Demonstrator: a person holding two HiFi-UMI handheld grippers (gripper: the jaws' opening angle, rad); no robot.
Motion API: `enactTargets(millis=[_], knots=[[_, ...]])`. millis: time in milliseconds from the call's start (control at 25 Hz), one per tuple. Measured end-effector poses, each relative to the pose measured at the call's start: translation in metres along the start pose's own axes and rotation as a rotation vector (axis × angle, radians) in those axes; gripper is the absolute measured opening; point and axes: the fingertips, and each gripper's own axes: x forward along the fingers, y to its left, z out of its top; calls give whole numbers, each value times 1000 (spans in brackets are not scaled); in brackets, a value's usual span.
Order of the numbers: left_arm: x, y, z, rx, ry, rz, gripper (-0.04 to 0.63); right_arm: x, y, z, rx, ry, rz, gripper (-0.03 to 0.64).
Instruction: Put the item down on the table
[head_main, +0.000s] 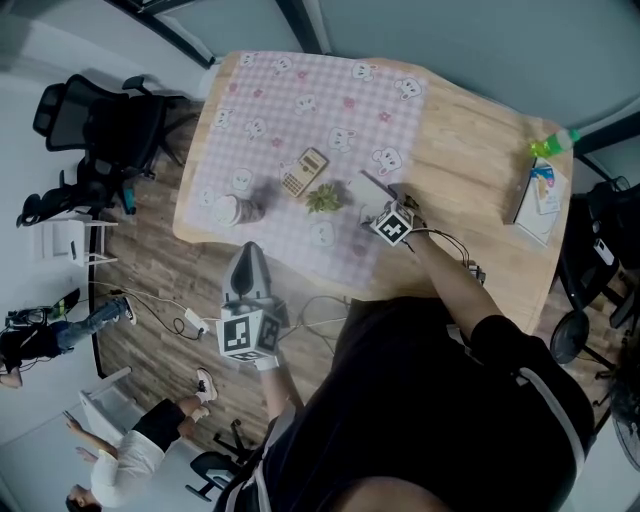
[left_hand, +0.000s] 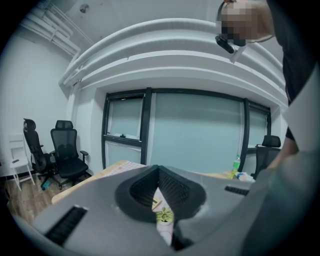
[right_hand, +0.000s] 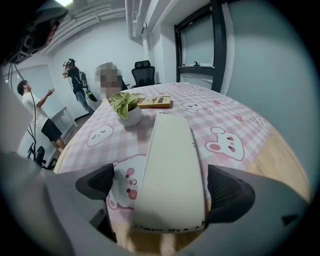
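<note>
The right gripper (right_hand: 160, 178) is over the near right part of the pink checked cloth (right_hand: 227, 117) with its jaws spread. A long white box (right_hand: 171, 165) lies flat on the cloth between them; the right jaw is against its edge and the left jaw is clear of it. A small potted plant (right_hand: 126, 107) and a calculator (right_hand: 154, 102) sit farther off. The left gripper (left_hand: 159, 171) is clenched on nothing, off the table's (head_main: 480, 160) near left edge.

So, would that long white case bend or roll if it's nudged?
Probably stiff: the case keeps straight edges between the apart jaws of the right gripper. It's flat, so unlikely to roll. The cloth beneath may bunch if it's pushed.
</note>
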Motion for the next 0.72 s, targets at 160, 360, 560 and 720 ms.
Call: enactTargets(millis=[160, 360, 560, 720], knots=[[-5, 4, 1, -5, 2, 22, -6, 1, 3, 0, 24, 0, 7, 571], [-6, 3, 1, -9, 4, 20, -6, -2, -4, 2, 41, -6, 7, 571], [-3, -4, 7, -26, -37, -13, -6, -20, -10, 15, 5, -53, -4, 571], [-3, -2, 5, -14, -26, 1, -6, -41, -15, 34, -38, -106, -26, 571]])
